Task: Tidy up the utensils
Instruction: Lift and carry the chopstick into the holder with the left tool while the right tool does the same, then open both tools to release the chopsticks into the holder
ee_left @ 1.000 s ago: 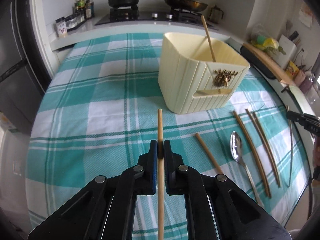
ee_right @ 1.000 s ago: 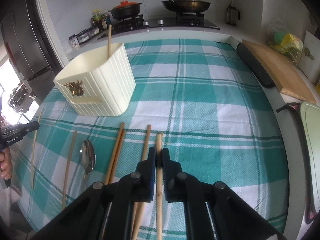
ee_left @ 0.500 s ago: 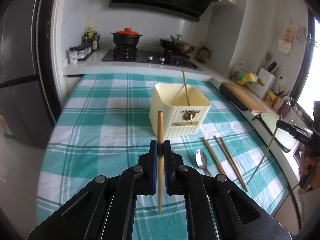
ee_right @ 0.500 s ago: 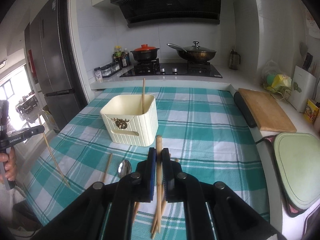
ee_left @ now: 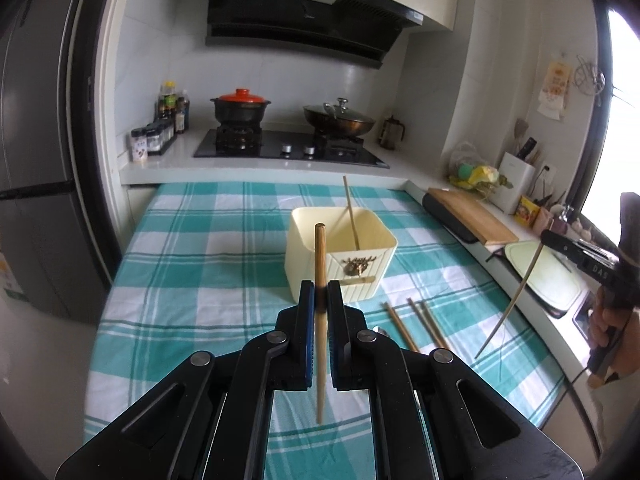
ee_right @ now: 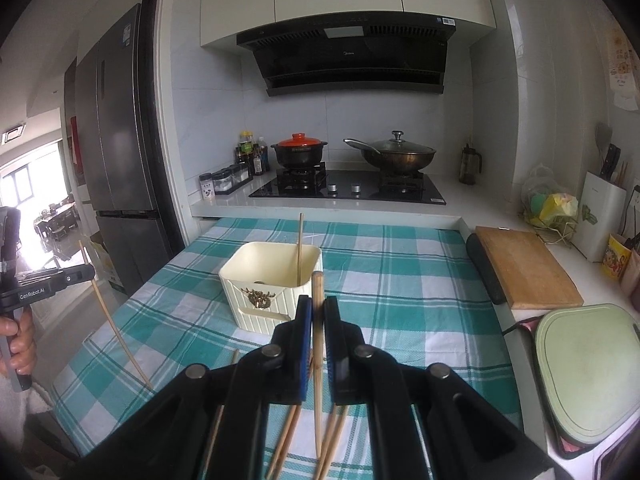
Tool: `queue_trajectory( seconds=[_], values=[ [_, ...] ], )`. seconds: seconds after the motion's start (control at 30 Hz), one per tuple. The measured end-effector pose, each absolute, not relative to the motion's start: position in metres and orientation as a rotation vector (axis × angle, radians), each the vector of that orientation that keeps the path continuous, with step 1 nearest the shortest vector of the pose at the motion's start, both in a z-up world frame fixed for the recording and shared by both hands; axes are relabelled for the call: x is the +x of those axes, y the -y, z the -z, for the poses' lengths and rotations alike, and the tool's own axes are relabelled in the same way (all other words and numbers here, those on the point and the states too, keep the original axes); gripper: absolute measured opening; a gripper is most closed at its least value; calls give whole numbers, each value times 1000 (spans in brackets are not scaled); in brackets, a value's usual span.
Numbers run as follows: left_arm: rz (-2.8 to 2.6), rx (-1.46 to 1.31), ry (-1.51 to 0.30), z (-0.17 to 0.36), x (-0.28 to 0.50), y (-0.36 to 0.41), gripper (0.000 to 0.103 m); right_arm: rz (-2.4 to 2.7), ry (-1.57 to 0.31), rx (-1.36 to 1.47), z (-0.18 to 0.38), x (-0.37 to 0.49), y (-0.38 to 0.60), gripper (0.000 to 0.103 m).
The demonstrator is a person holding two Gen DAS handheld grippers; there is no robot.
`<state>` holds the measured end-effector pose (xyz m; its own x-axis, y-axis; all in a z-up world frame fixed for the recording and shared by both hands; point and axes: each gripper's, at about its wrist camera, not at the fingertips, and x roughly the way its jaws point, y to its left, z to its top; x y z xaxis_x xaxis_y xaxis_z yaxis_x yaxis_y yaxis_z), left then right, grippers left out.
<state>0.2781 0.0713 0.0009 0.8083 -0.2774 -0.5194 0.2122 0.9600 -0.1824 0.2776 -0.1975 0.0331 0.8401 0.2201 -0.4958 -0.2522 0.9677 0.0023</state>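
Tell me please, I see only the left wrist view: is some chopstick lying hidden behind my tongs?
Observer: Yes. The right wrist view shows one loose chopstick on the checked cloth, left of the other loose chopsticks.
Operator: And how does my held chopstick hang?
Observer: Slanted. The left tongs grip the held chopstick near its upper end, and its lower end leans toward the cloth.
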Motion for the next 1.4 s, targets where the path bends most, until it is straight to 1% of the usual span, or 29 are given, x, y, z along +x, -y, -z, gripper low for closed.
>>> queue_trajectory(
  seconds=[0.2, 0.5, 0.7, 0.83, 1.03, 1.23, 1.3, 1.33, 1.37, 1.4],
  values=[
    [265, -131, -545, -26, 307, -73, 4, -285, -503, -72, -49, 315, 181, 7],
    [269, -151, -450, -83, 366, -71, 4, -357, -380, -52, -103, 378, 145, 6],
    [247, -166, -412, -97, 419, -58, 4, -383, -337, -27, -105, 431, 121, 6],
    [235, -157, -458, -81, 459, -45, 4, -385, -416, -12, -79, 476, 110, 6],
    [228, -159, -623, -20, 511, -30, 4, -400, -657, -28, -18, 531, 95, 6],
    [212, -159, -725, 28, 537, -17, 4, -402, -737, -17, 21, 551, 88, 7],
    [218, -152, -753, 36, 542, -12, 5, -398, -739, -1, 25, 554, 87, 10],
    [213, -153, -765, 38, 543, -9, 7, -396, -736, -2, 25, 557, 86, 15],
    [213, -160, -776, 39, 543, -9, 16, -395, -724, -1, 23, 555, 86, 29],
    [208, -166, -785, 38, 541, -10, 26, -393, -703, 4, 18, 553, 86, 39]
  ],
)
